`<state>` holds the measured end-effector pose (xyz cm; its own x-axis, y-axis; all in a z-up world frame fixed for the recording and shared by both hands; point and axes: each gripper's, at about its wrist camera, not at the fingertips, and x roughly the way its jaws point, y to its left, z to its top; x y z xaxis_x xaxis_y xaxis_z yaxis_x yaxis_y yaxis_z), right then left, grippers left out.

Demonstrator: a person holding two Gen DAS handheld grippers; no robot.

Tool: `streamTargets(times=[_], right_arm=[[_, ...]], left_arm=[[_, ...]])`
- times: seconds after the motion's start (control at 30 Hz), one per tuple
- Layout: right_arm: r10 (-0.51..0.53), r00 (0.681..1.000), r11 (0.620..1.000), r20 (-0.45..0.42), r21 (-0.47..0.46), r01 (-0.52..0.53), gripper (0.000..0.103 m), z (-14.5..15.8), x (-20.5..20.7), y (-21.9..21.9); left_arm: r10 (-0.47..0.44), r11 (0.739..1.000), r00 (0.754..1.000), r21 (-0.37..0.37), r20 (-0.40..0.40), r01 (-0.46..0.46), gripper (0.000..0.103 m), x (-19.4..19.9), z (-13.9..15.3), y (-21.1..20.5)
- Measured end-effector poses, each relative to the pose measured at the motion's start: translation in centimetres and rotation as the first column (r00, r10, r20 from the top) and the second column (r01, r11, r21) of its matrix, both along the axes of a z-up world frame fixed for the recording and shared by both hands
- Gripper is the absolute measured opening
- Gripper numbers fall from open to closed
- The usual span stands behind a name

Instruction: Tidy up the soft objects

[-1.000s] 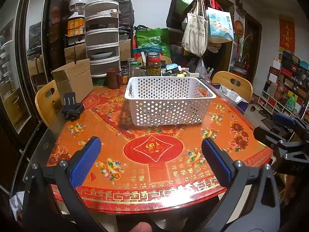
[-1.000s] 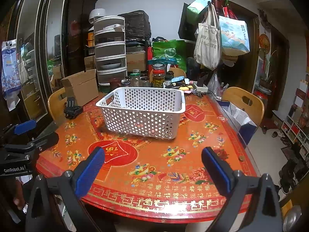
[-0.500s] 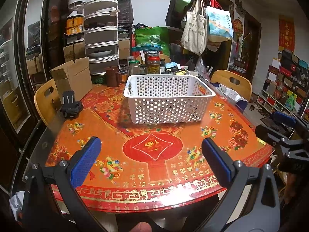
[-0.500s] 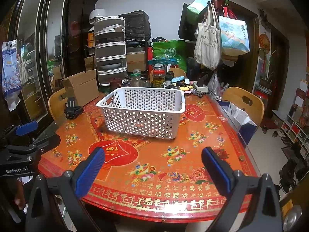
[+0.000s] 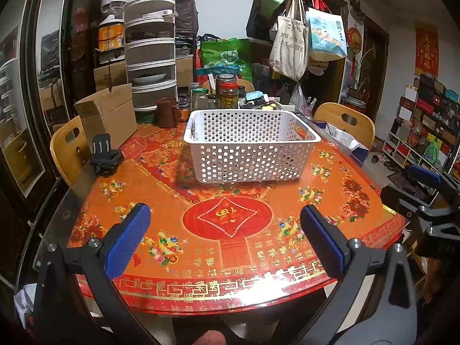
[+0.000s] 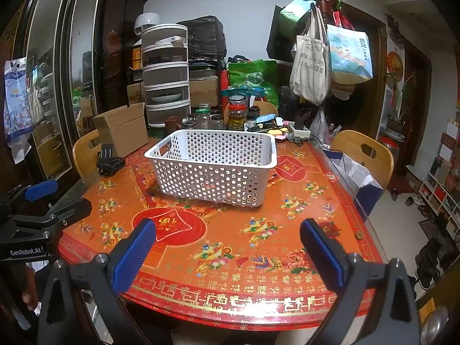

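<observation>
Since a second ago almost nothing has shifted: the left view has crept a little nearer the white perforated plastic basket (image 5: 250,143), and the right view is practically unchanged.

Both claws hang above the near edge of the round counter with the red and gold patterned cover (image 5: 230,247), on my side of the basket and well apart from it. The left claw (image 5: 224,230) is spread wide with nothing between its blue pads (image 5: 126,238); the right claw (image 6: 227,243) is just as wide and just as empty.

The basket stands upright in the middle of the counter, and through its holes it looks empty. No soft object is visible anywhere on the cover in front of the basket, so I cannot tell where the things to be sorted lie; they may be off to the side or below the edge.

As I judge it, the step is locating the first item. To do that well, sweep the views slowly, keep the claws wide, and steer clear of the glass jars (image 5: 228,92) behind the basket and the black folded camera mount (image 5: 105,158) to its left.
</observation>
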<state>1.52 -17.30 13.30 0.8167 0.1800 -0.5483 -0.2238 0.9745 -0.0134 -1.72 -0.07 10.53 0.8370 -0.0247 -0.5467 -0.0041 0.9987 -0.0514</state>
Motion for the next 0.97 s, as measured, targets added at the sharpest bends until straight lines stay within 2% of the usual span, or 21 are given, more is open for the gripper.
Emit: streamTargets(times=[0.97], right_arm=[[0.0,1.0,1.0,0.0,0.0,0.0,0.1,-0.05,-0.02,0.0]], left_arm=[[-0.011,1.0,1.0,0.002,0.003,0.011,0.103,-0.01,-0.2,-0.11]])
